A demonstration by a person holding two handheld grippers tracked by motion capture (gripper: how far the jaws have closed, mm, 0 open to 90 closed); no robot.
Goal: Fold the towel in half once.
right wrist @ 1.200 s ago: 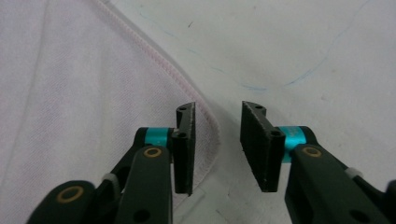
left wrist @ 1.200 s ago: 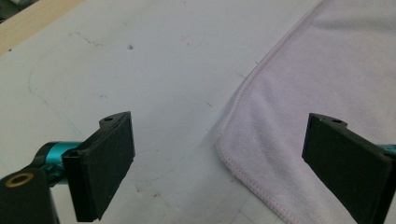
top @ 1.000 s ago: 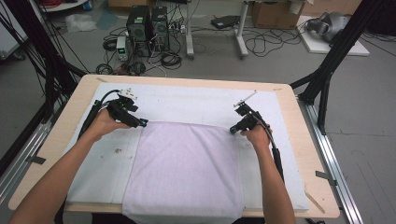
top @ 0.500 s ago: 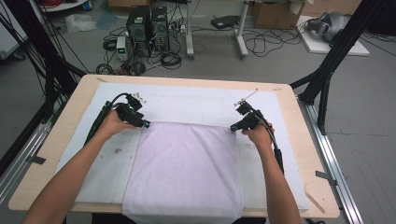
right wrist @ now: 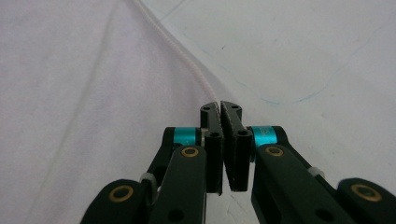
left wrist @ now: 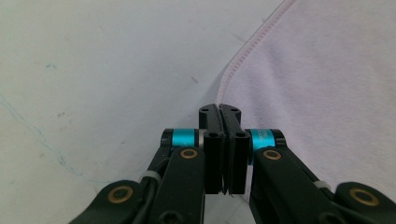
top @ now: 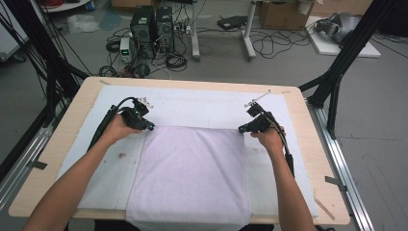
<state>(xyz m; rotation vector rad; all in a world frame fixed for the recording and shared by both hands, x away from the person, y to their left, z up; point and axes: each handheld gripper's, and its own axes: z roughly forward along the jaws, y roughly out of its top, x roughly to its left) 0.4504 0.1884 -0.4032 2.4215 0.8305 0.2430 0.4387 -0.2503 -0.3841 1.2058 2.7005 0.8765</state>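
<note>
1. Towel [top: 190, 175] corners are both taken now: the left gripper [top: 149, 127], whose jaws have just been closing, has clamped onto the far left corner, so the cloth looks ready to lift or fold.
2. Left jaws are pressed together, the pink hem [left wrist: 238, 58] running out from their tips.
3. Right gripper [top: 242, 129] is clamped too, pinching the far right corner's hem [right wrist: 187, 63].
4. Outward lies the white mat [top: 202, 106] under the towel, on the wooden table [top: 308, 144].

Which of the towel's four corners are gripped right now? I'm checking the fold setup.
The two far corners of the pale lilac towel: left gripper and right gripper pinch them; near corners lie free.
</note>
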